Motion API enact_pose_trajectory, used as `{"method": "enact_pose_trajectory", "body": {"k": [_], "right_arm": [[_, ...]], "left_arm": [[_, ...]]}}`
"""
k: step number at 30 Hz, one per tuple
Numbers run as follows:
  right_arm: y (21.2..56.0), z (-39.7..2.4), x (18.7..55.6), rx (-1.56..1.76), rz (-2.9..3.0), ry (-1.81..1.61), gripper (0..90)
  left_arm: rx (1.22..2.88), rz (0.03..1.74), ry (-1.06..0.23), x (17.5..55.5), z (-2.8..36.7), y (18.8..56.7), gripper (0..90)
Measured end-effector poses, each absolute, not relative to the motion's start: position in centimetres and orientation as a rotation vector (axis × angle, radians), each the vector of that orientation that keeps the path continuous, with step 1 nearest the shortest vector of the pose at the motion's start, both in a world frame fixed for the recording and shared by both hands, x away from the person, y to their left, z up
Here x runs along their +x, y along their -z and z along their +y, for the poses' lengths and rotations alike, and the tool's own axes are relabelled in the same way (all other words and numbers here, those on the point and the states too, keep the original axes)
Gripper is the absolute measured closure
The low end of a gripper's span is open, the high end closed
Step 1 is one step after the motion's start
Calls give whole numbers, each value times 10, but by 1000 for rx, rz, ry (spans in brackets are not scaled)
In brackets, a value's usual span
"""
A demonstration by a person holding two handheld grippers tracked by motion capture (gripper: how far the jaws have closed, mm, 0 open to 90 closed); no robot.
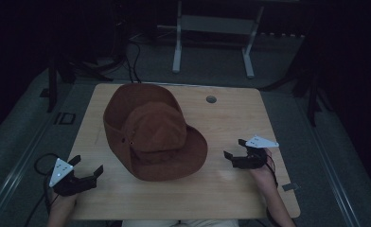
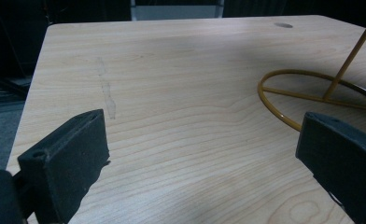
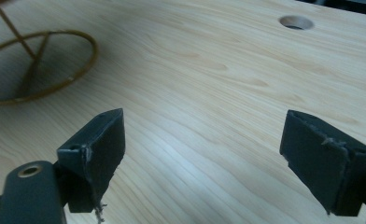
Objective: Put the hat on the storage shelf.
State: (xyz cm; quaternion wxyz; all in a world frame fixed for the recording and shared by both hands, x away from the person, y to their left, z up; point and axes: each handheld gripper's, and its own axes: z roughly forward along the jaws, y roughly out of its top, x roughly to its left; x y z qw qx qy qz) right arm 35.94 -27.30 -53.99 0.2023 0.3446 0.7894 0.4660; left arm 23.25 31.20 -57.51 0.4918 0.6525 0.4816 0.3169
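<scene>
1. Centrally, the floppy brown fabric hat with a wide brim (image 1: 153,132) sits raised above the pale wooden counter (image 1: 221,184) on a thin yellow wire stand with a ring base (image 2: 284,100).
2. Left of the hat, near the counter's front corner, the left gripper (image 1: 86,165) has its jaws spread wide and holds nothing.
3. Right of the hat, the right gripper (image 1: 235,149) is likewise wide open and empty, apart from the brim.
4. Beyond the hat, a round cable hole (image 1: 211,99) marks the far edge.
5. Risk, as I judge it: the stand looks light, so a one-sided tug on the soft brim could tip hat and stand together, or the brim may fold and slip free.
</scene>
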Motion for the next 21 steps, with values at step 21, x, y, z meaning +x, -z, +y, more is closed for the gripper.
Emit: {"method": "enact_pose_trajectory", "body": {"k": [21], "right_arm": [[559, -317, 339, 1074, 2124, -1196, 135]], "left_arm": [[1583, 1165, -767, 232, 312, 575, 30]]}}
